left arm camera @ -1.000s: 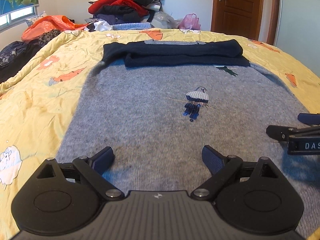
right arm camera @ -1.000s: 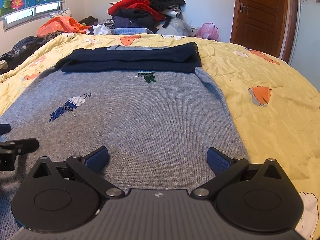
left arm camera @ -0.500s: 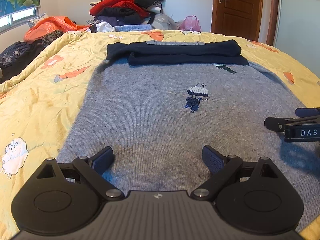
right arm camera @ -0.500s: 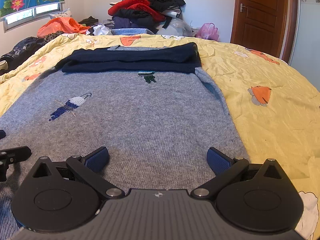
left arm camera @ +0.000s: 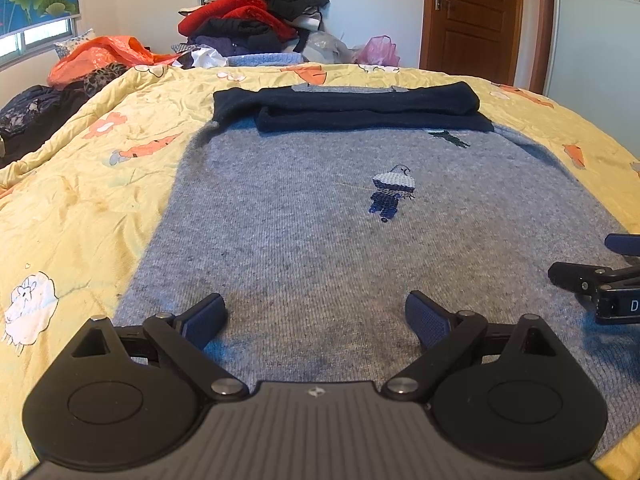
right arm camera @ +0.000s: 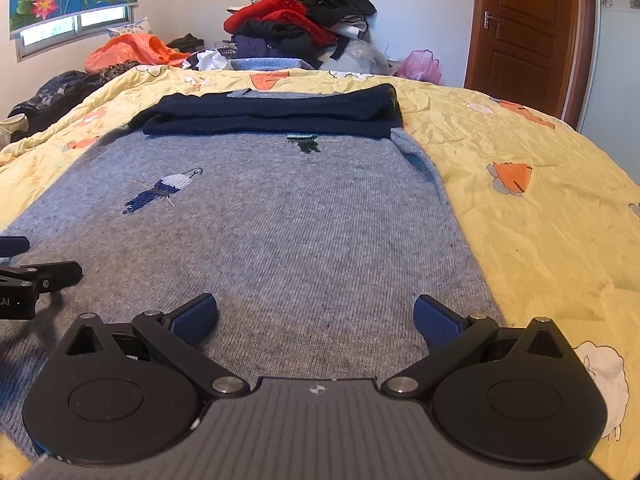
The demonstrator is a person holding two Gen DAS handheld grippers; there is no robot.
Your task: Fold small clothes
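Observation:
A grey knit sweater (left arm camera: 320,240) (right arm camera: 280,232) with small embroidered birds lies flat on the yellow bedspread. Its dark navy sleeves (left arm camera: 352,106) (right arm camera: 272,114) are folded across the far end. My left gripper (left arm camera: 316,316) is open just above the sweater's near hem, toward its left side, nothing between the fingers. My right gripper (right arm camera: 316,318) is open over the near hem by the sweater's right edge, also empty. Each gripper shows at the side of the other view: the right one (left arm camera: 600,280), the left one (right arm camera: 36,276).
The yellow quilt (left arm camera: 80,200) (right arm camera: 540,208) with flower prints covers the bed around the sweater. A tall heap of clothes (left arm camera: 256,20) stands at the far end, orange fabric (left arm camera: 100,56) at the far left. A wooden door (right arm camera: 528,28) is at the back right.
Both grippers have drawn slightly back toward the near hem and stayed open. The right gripper sits a bit lower and further right in the left view. The sweater has not moved.

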